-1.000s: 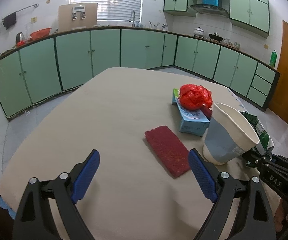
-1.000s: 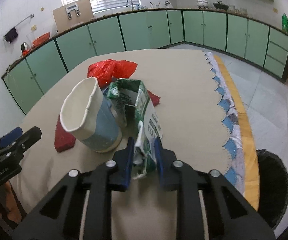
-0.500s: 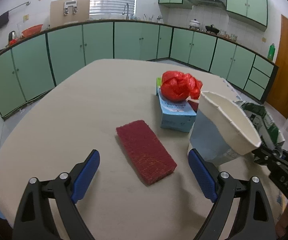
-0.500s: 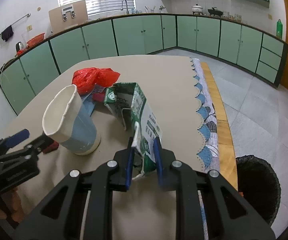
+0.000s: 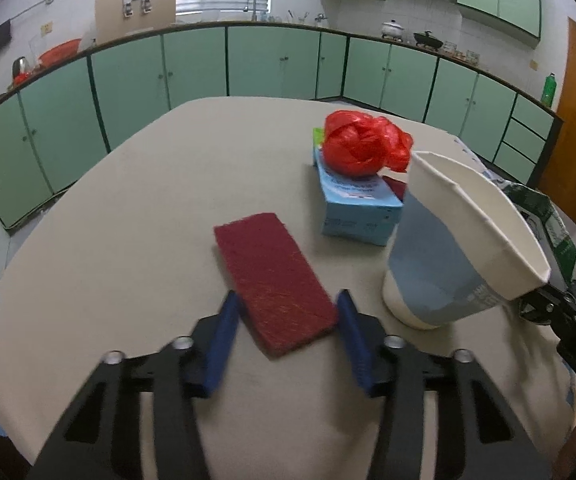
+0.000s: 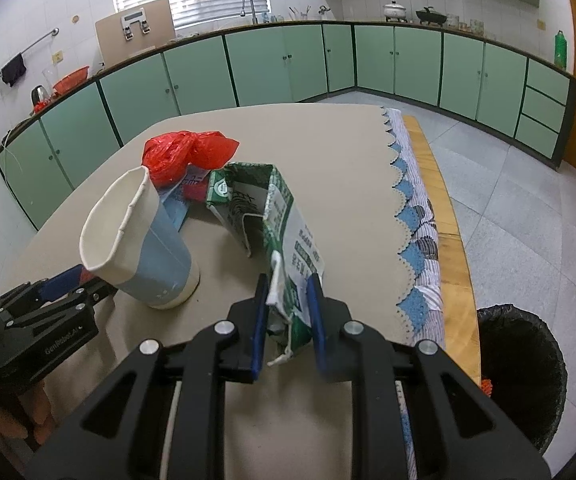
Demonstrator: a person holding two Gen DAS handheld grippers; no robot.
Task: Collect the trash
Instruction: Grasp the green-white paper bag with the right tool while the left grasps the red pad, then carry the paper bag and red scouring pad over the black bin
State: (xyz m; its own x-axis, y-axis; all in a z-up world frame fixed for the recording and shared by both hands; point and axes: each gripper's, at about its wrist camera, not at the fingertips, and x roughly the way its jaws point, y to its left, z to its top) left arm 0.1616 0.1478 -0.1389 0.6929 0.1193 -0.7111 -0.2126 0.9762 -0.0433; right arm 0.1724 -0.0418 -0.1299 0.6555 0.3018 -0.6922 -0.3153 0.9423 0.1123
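- Left gripper (image 5: 285,322): jaws have just been closing around the near end of the red scrub pad (image 5: 273,282). Pad sits between them, flat on the table (image 5: 127,208); small gaps show on both sides, so no pinch yet.
- To grip well: keep the jaws centred across the pad's short width, tips low to the tablecloth. Pad is thin and flat, so a high close would likely slide over it.
- Right gripper (image 6: 288,312): pinching the flattened green-and-white carton (image 6: 283,232) by its near end, far end resting on the table.
- Bin (image 6: 522,364) with black liner is on the floor past the table's right edge; carton likely goes there.
- Remaining on the table: paper cup (image 5: 456,240), blue box (image 5: 358,208), red plastic bag (image 5: 362,144) on top of the box.
- Hard to tell: whether the left pads touch the pad edges (motion blur); bin contents mostly hidden; small dark-red item behind the cup unidentifiable.
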